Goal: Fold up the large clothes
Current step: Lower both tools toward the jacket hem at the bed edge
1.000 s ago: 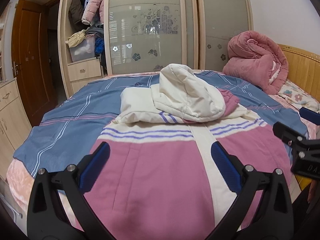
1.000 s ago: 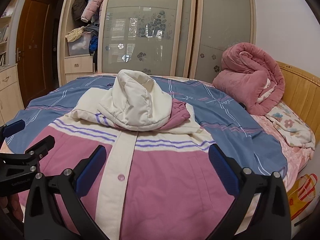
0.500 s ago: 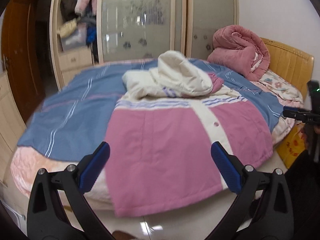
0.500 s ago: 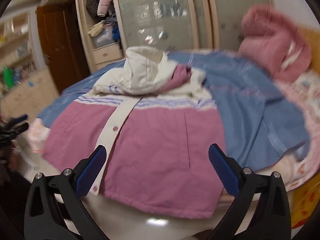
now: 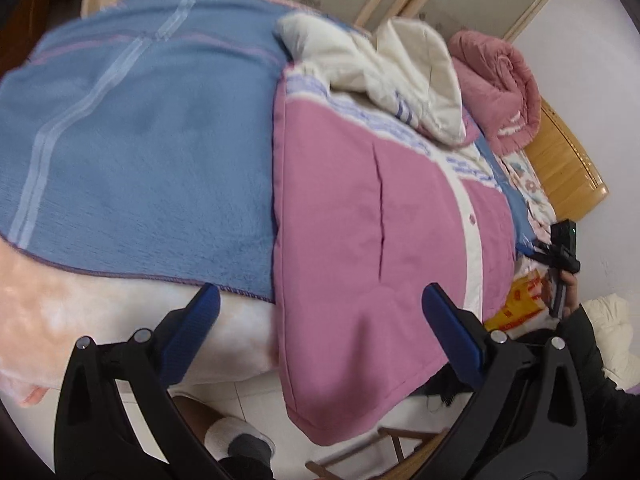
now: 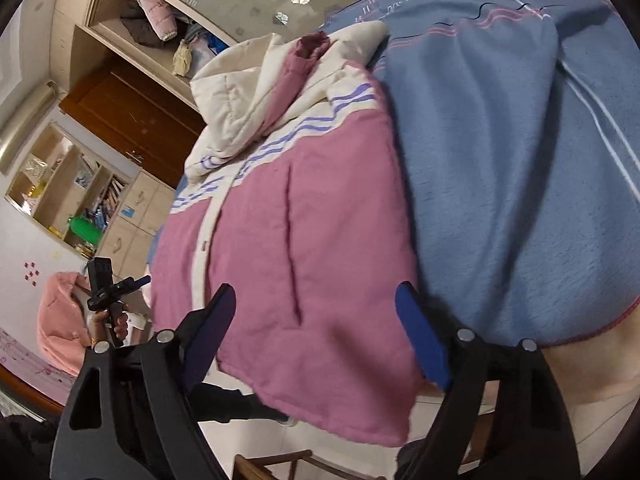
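Note:
A pink padded jacket [image 5: 360,220] with a cream hood [image 5: 412,68] lies spread on the bed, and its hem hangs over the near edge. My left gripper [image 5: 320,300] is open just above the hem's left corner, and the cloth shows between its fingers without touching the pads. In the right wrist view the jacket [image 6: 300,220] fills the middle. My right gripper [image 6: 316,296] hovers over the hem's right corner with its jaws closing, and the pads are still clear of the cloth. Each view also shows the other gripper held in a hand: the right gripper [image 5: 560,248] and the left gripper [image 6: 108,292].
A blue blanket [image 5: 140,140] covers the bed. A rolled pink quilt [image 5: 500,80] rests by the wooden headboard [image 5: 568,160]. A yellow bag [image 5: 520,304], a slippered foot [image 5: 236,440] and a wooden frame [image 5: 400,440] are on the floor below. The wardrobe [image 6: 160,20] and brown door [image 6: 132,112] stand behind.
Both grippers dropped and swung out to the jacket's two hem corners at the bed edge, tilting downward and rolling. The right gripper's fingers stand closer together than before.

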A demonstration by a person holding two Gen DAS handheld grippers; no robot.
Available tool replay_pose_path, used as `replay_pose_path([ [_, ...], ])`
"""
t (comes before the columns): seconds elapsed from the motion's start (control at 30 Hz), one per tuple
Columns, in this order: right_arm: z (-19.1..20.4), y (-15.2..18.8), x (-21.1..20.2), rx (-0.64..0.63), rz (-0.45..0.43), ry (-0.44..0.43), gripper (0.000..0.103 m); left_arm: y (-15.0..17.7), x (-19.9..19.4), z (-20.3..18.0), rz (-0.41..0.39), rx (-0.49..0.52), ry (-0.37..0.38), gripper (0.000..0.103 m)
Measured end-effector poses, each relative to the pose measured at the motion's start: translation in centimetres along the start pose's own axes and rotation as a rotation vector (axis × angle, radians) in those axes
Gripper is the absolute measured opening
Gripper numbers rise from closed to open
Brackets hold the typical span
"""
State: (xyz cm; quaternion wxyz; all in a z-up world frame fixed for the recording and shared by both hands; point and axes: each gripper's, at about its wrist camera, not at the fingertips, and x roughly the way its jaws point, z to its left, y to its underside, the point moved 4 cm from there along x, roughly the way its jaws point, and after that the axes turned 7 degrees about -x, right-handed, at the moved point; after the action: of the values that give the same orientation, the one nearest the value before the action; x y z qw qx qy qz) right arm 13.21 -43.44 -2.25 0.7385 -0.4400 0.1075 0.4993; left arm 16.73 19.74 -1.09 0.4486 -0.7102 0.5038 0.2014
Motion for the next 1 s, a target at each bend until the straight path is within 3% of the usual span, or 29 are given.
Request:
replay_pose_path([
  [0.1,-0.8,-0.3,-0.4,0.014,-0.01,0.022,0.075,-0.3,1.2,1.2,0.033,-0.003,-0.022,0.101],
  [0.17,-0.9,-0.3,0.0,0.012,0.006,0.022,0.075,-1.0,1.7,1.9,0.05,-0.05,0.039,0.101],
  [0.23,-1.4,-0.3,0.7,0.003,0.043,0.056,0.068,-1.7,1.9,2.6,0.059,-0.076,0.08,0.101],
  [0.37,-2.2,0.0,1.1,0.023,0.068,0.063,0.068,-2.8,1.7,2.9,0.056,-0.095,0.13,0.101],
  [0.5,-2.2,1.2,1.9,0.037,0.129,-0.009,0.068,-2.9,2.1,3.1,0.081,-0.107,0.166,0.101],
  [0.63,-2.5,2.0,1.5,0.065,0.147,-0.088,0.068,-1.6,1.7,3.2,0.13,-0.131,0.251,0.101],
  [0.8,-2.5,2.9,1.4,0.077,0.184,-0.172,0.068,0.5,1.6,2.6,0.179,-0.086,0.282,0.101],
  [0.93,-2.5,3.2,1.1,0.096,0.193,-0.26,0.068,1.8,2.5,1.5,0.248,-0.097,0.368,0.101],
  [1.0,-2.2,3.2,0.7,0.095,0.192,-0.313,0.068,2.7,3.3,0.9,0.296,-0.075,0.362,0.101],
])
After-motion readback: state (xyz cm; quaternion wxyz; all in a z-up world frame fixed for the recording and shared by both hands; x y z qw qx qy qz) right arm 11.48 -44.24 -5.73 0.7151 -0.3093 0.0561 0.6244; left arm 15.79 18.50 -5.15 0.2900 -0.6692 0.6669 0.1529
